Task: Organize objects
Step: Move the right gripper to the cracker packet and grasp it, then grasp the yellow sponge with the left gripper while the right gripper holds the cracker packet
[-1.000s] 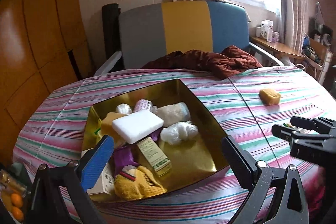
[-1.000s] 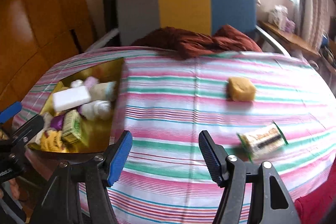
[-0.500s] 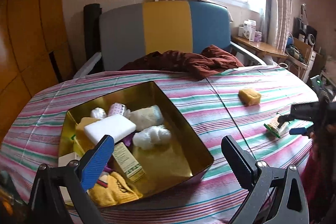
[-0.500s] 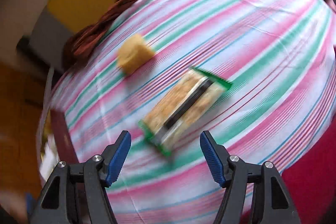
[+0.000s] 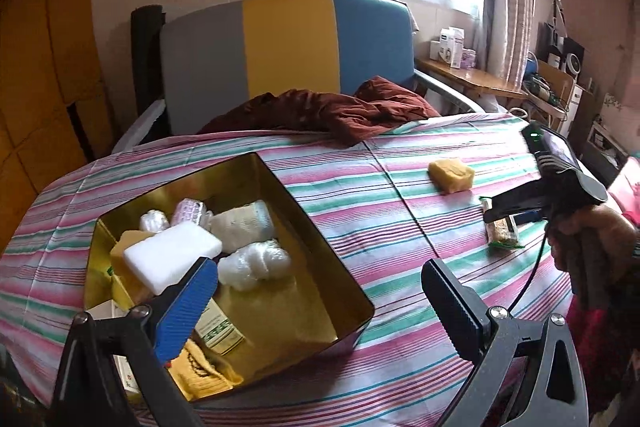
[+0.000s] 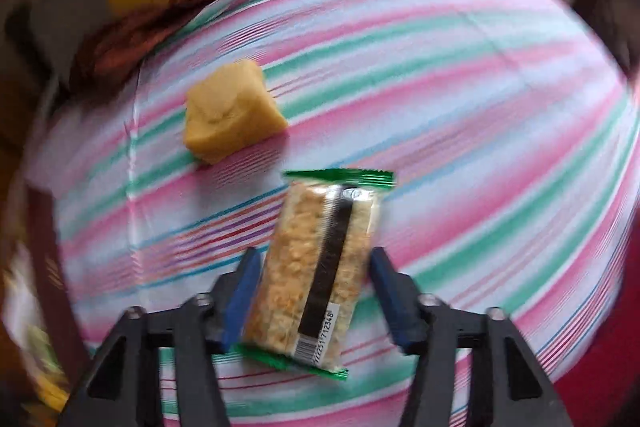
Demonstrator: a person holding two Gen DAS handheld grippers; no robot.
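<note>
Two tools are in view. In the right wrist view, the right tool (image 6: 312, 291) straddles a snack bar (image 6: 316, 275) in a clear wrapper with green ends, lying flat on the striped tablecloth of the table (image 6: 460, 99). Its long axis runs nearly along the tool's fingers, leaning a little to the right at the far end; the barcode end is nearest the camera. The blue pads (image 6: 240, 295) sit just beside the bar's long edges, the left one at or almost at the wrapper, the right one with a sliver of gap, so I cannot tell whether the bar is clamped yet. A yellow sponge (image 6: 232, 111) lies near the bar's far end, apart from it.

In the left wrist view, the left tool (image 5: 320, 303) is released, fingers wide apart, hovering over the near corner of a gold tin box (image 5: 328, 267) filled with small items, including a white foam block (image 5: 172, 255).
</note>
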